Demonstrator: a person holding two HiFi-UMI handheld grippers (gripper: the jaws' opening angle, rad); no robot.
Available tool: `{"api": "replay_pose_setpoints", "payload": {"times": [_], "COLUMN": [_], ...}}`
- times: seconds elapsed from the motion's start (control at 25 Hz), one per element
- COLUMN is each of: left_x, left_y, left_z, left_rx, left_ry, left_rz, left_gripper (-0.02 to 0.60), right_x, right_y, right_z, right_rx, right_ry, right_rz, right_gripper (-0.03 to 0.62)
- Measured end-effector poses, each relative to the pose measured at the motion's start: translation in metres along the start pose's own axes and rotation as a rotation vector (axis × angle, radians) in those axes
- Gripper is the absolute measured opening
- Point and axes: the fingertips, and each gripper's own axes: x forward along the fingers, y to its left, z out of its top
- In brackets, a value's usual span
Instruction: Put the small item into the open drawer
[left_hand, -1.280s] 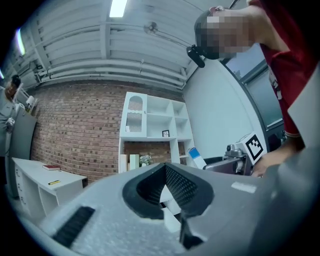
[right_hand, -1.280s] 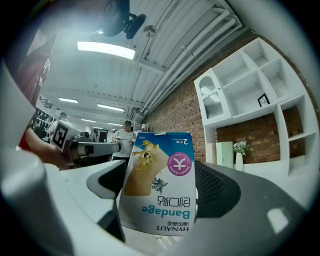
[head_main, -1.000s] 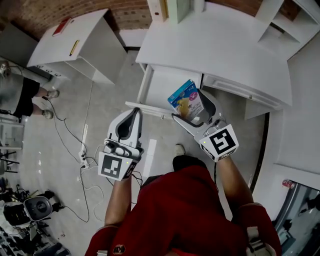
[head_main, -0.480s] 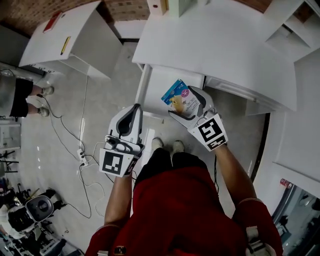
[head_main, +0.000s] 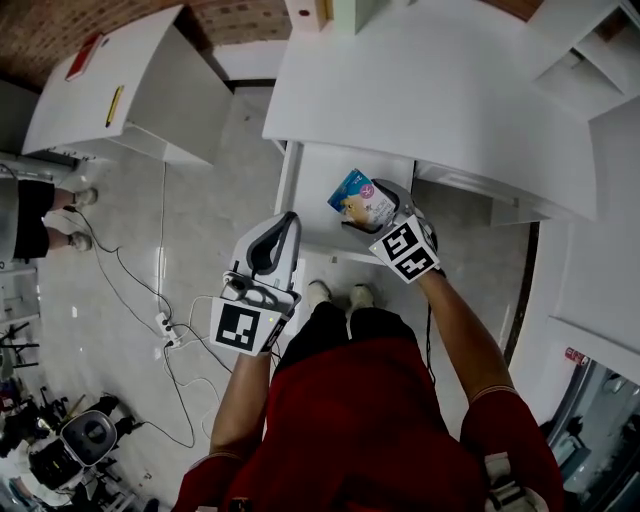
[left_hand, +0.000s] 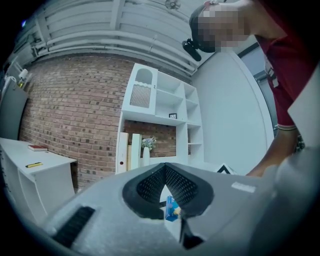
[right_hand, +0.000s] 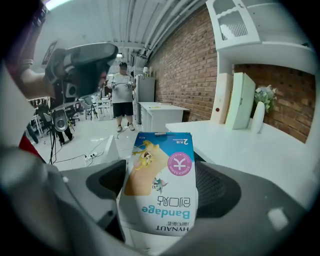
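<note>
Two grippers show in the head view. The right gripper (head_main: 368, 212) reaches over the open drawer (head_main: 318, 190) of the white desk (head_main: 430, 90), its jaws clamped on the bandage box (head_main: 357, 195); the box hangs tilted above the drawer's right half, near the desk's front edge; whether it touches the drawer's bottom cannot be told from above. The left gripper (head_main: 290, 222) stands near the drawer's front left corner, well apart from the box, above the floor (head_main: 200, 200) where cables (head_main: 165, 290) trail.

From the left gripper view, the left gripper (left_hand: 165, 167) has its jaws together at the tips with nothing clamped; through the loop between the pads a small patch of the bandage box (left_hand: 171, 210) shows far off; behind stand a white shelf unit (left_hand: 160, 105) and a brick wall (left_hand: 65, 105).

From the right gripper view, the right gripper (right_hand: 160, 185) grips the bandage box (right_hand: 162, 190) by its two sides; the box stands up between the pads with its print upside down, its blue end pointing away from the camera; the desk (right_hand: 240, 145) lies to the right with a white vase (right_hand: 258, 117) on it, and a person (right_hand: 122, 85) stands far back on the floor.
</note>
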Motion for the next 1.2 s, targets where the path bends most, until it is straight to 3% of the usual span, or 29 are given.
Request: {"api": "replay_pose_setpoints", "payload": {"times": [0.44,1.2], "left_x": [0.007,0.065], "left_y": [0.043,0.076], "left_z": [-0.028,-0.059], "left_rx": [-0.033,-0.045], "left_ry": [0.060,0.056], "left_rz": [-0.026,-0.080], "left_gripper": [0.008,0.008], "right_x": [0.083,0.121], "right_y": [-0.044,-0.099], "right_z": [-0.062,-0.119], "right_rx": [0.092,0.136], "right_ry": [0.196,0.388], "right_rz": [-0.073,-0.203], "right_gripper": [0.440,0.440]}}
